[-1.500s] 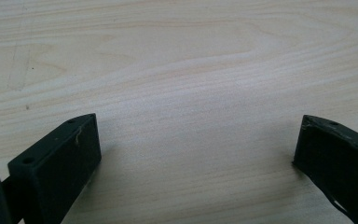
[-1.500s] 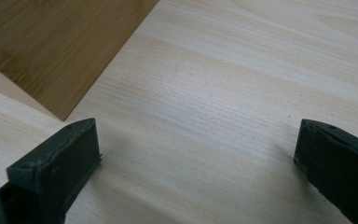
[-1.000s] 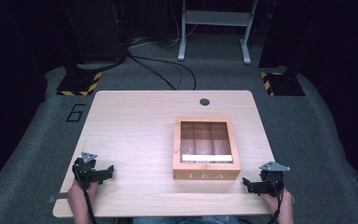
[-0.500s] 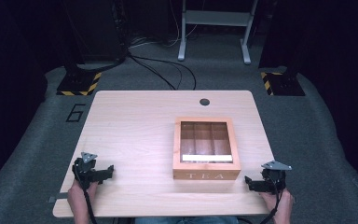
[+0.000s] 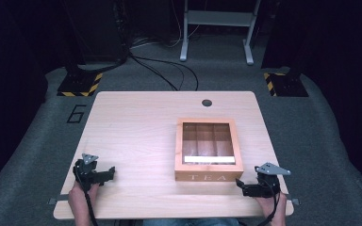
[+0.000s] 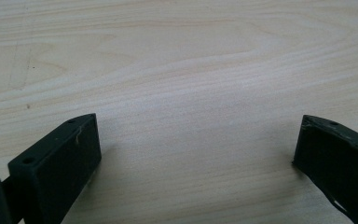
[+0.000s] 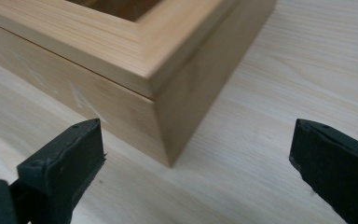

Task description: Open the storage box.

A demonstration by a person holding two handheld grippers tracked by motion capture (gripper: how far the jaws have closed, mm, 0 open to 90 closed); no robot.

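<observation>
Little has shifted since the earlier frames: the right gripper (image 5: 245, 187) has edged slightly along the near edge of the table (image 5: 136, 136), while the left gripper (image 5: 107, 173) and the tea box (image 5: 209, 149) lie as they did.

That tea box, a wooden case with a glass window in its lid and the letters TEA on its near wall, stands closed on the right half of the table, closer to the near edge than to the far one. Dividers show through the glass.

At the near right corner, the right gripper is held low over the wood, pointing toward the box's near right corner. Its jaws are spread wide with nothing between them; in the right gripper view (image 7: 193, 154) that corner of the box (image 7: 135, 70) rises just ahead of the gap, apart from both jaws.

At the near left corner, the left gripper sits well apart from the box, its jaws likewise spread wide and empty; in the left gripper view (image 6: 196, 149) bare wood grain (image 6: 191, 70) lies between and ahead of them.

A small round hole (image 5: 206, 102) sits near the far edge of the table.
</observation>
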